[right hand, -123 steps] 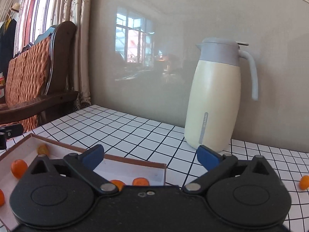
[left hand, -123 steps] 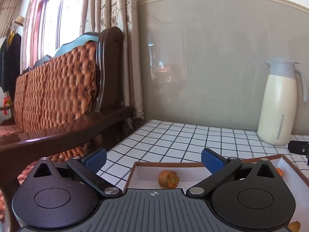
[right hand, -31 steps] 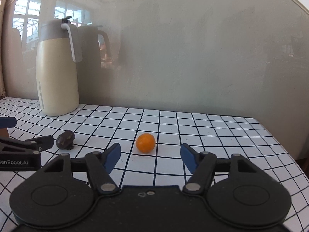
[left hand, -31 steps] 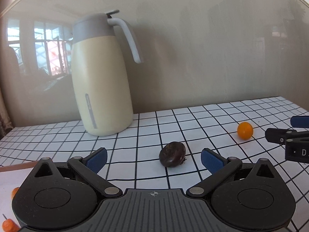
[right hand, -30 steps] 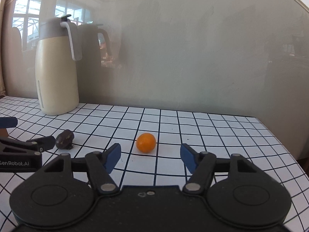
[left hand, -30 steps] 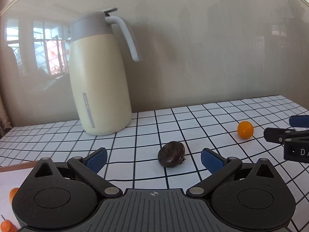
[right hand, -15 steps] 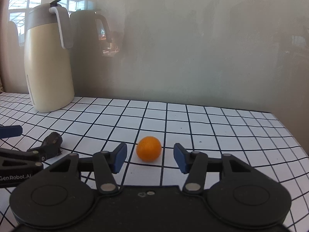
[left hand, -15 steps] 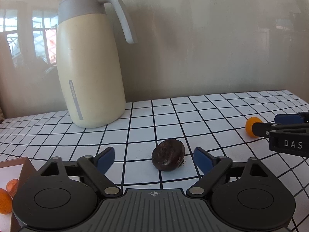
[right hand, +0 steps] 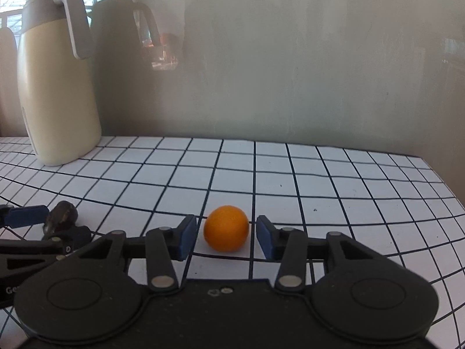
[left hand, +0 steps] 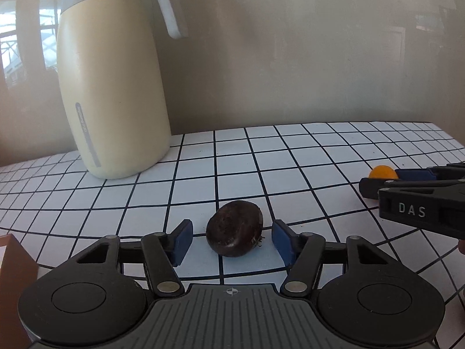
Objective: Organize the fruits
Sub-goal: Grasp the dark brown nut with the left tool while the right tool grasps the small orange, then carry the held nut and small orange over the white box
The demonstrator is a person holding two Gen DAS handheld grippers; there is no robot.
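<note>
A dark brown wrinkled fruit (left hand: 234,228) lies on the white grid tablecloth (left hand: 232,160), between the blue pads of my left gripper (left hand: 232,241). Its jaws are closing, with small gaps still showing on both sides of the fruit. A small orange fruit (right hand: 226,228) rests on the cloth between the pads of my right gripper (right hand: 225,237), whose jaws are also closing and stand just clear of it. The orange fruit (left hand: 381,172) peeks out behind the right gripper's fingers at the right edge of the left wrist view. The dark fruit (right hand: 61,218) shows at the left of the right wrist view.
A tall cream thermos jug (left hand: 112,87) with a grey lid and handle stands at the back left against the wall; it is the same jug (right hand: 56,87) in the right wrist view. A brown box corner (left hand: 14,261) sits at the near left. The table's right edge (right hand: 447,186) lies close by.
Both grippers have come forward and lower over their fruits. The jaws of both have narrowed around them: the left about the dark fruit, the right about the orange one.
</note>
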